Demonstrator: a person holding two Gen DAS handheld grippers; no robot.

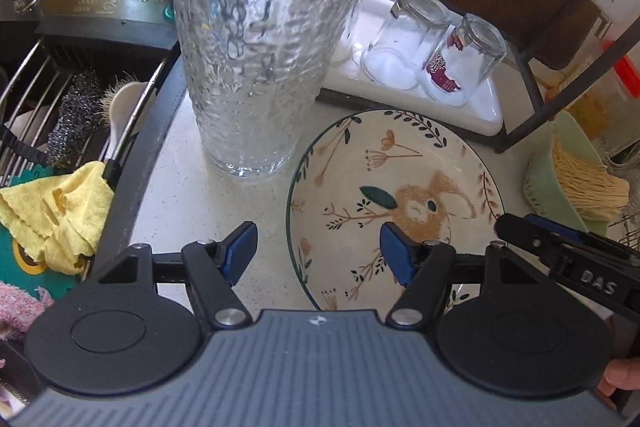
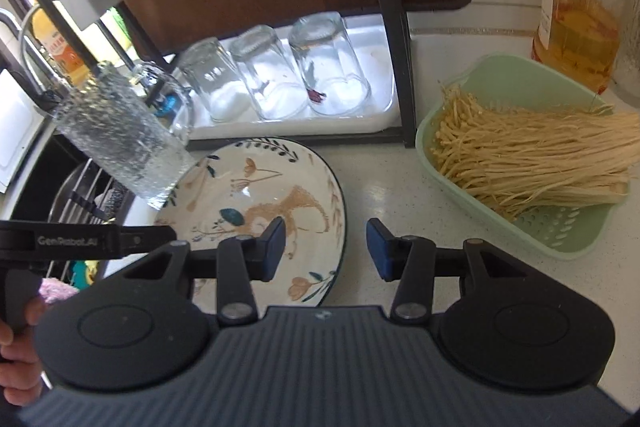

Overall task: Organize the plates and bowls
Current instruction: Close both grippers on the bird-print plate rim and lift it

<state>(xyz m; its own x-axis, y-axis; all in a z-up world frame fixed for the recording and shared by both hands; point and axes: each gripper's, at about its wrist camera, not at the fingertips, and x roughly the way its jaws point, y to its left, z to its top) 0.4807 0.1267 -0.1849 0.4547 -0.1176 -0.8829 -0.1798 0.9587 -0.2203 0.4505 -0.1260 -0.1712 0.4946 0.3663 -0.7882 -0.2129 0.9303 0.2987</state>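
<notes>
Counter: carrying everything here, beside the sink.
Plate: lying flat, rabbit-patterned, touching neither gripper.
Textured glass: standing upright just left of the plate.
Left gripper: hovering with jaws apart, seemingly straddling the plate's left rim.
Right gripper: jaws apart, holding nothing, above the plate's right edge.

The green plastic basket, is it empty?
No, the green plastic basket holds a bundle of pale thin noodles lying across it.

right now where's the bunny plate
The bunny plate lies flat on the counter, just in front of the white tray of upturned glasses, between the tall textured glass and the green basket.
</notes>
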